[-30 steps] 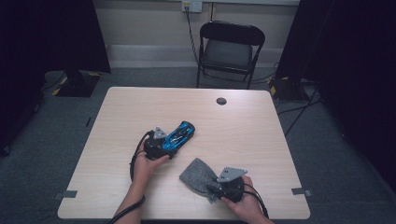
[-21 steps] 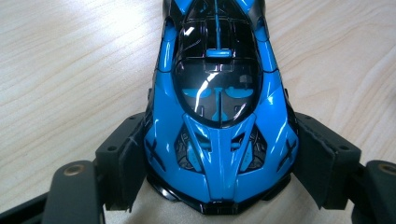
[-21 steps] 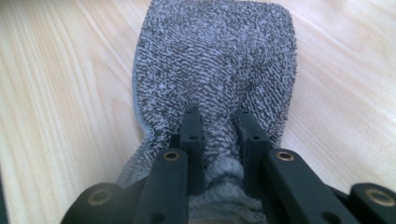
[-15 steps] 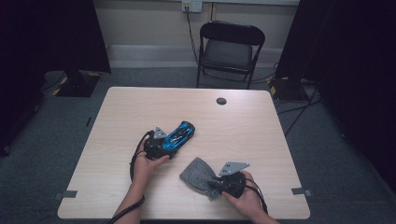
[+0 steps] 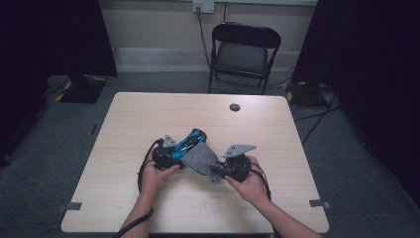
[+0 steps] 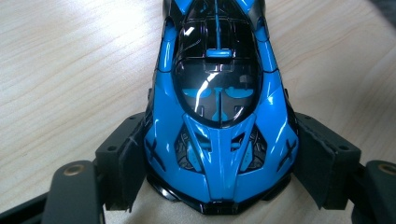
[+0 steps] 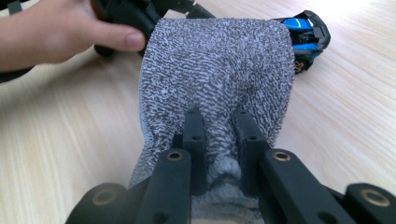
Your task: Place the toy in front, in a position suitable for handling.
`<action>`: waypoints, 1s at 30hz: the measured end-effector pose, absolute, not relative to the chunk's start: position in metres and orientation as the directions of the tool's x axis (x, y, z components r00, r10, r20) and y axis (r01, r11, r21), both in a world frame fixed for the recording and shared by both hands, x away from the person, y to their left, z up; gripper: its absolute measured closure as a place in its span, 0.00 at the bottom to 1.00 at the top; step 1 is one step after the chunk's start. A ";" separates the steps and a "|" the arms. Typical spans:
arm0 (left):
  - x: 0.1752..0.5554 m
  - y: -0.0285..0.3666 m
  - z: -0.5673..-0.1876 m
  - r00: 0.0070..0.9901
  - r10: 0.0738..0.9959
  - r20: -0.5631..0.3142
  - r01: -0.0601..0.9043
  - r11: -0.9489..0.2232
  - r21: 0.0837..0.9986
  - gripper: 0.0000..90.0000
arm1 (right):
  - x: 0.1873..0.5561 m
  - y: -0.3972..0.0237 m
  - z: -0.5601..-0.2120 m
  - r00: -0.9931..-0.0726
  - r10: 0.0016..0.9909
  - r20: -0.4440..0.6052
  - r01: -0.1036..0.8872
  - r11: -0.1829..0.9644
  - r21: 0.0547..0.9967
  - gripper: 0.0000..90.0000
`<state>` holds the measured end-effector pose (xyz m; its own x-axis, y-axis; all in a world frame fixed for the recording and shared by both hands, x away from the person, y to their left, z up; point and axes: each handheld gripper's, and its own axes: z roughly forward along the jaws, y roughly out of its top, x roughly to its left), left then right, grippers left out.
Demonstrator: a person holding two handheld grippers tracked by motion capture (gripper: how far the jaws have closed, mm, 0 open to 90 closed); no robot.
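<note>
A glossy blue and black toy car (image 6: 217, 116) rests on the wooden table (image 5: 129, 124), nose toward my left gripper (image 6: 219, 161), whose pads press on both of its front flanks. In the high view the car (image 5: 194, 138) sits mid-table, with my left gripper (image 5: 177, 151) at its near-left end. My right gripper (image 7: 218, 126) is shut on a bunched fold of a grey knitted cloth (image 7: 215, 65). The cloth hangs lifted and spreads forward against the car (image 7: 303, 35), hiding most of it. From above, the cloth (image 5: 199, 159) lies between both grippers, the right gripper (image 5: 218, 171) at its near corner.
A small black round object (image 5: 235, 107) lies near the table's far edge. A black folding chair (image 5: 243, 49) stands behind the table. The person's left hand (image 7: 51, 32) is close beside the cloth's far-left edge.
My right gripper has risen and moved left toward the car, carrying the grey cloth up against it. The left gripper and the car have stayed still.
</note>
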<state>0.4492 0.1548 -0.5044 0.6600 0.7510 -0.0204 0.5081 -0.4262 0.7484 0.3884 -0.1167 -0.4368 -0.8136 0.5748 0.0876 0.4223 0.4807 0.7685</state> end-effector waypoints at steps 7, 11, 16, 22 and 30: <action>0.449 0.155 -0.504 0.659 0.752 -0.021 0.508 -0.425 0.749 0.29 | 0.416 -0.098 -0.439 -0.793 0.604 0.084 0.449 0.485 0.750 0.87; 0.449 0.155 -0.504 0.659 0.752 -0.021 0.508 -0.425 0.749 0.29 | 0.428 -0.087 -0.441 -0.797 0.602 0.059 0.443 0.515 0.734 0.87; 0.449 0.155 -0.504 0.659 0.752 -0.021 0.508 -0.425 0.749 0.28 | 0.436 -0.069 -0.441 -0.810 0.587 0.021 0.429 0.567 0.703 0.87; 0.449 0.155 -0.504 0.659 0.752 -0.021 0.508 -0.425 0.749 0.29 | 0.448 -0.054 -0.442 -0.826 0.562 0.039 0.446 0.611 0.654 0.87; 0.449 0.155 -0.504 0.659 0.752 -0.020 0.508 -0.425 0.749 0.29 | 0.455 -0.050 -0.451 -0.822 0.569 0.014 0.450 0.635 0.628 0.87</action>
<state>0.4492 0.1546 -0.5045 0.6593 0.7516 -0.0203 0.5077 -0.4250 0.7494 0.4550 -0.0505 -0.4510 -0.8221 0.5692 0.0137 0.4502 0.6352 0.6276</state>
